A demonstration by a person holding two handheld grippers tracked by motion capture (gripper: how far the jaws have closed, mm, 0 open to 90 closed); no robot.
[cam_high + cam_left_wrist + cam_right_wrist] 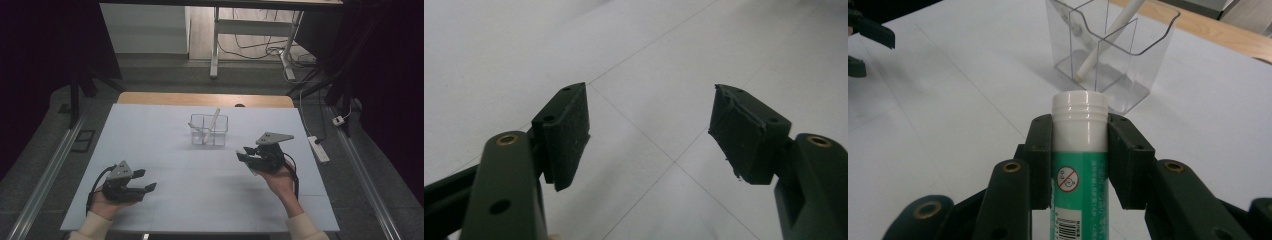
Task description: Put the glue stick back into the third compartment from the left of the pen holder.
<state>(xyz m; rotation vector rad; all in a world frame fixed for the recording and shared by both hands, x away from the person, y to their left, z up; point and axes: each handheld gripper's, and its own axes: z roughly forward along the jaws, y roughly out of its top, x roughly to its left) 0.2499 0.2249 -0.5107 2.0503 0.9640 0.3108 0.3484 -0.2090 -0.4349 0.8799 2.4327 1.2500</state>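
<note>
Glue stick (1079, 150) sits clamped between the jaws of my right gripper (1080, 150), white cap end pointing toward the clear organizer (1143, 55), which holds a white pen (1105, 40) and stands near it on the table (165, 145). My left gripper (651, 130) hangs wide open with nothing between its jaws, low over the near left of the table.

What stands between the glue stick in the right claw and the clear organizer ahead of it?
Nothing visible: bare white table lies between the glue stick in the right claw and the clear organizer.
</note>
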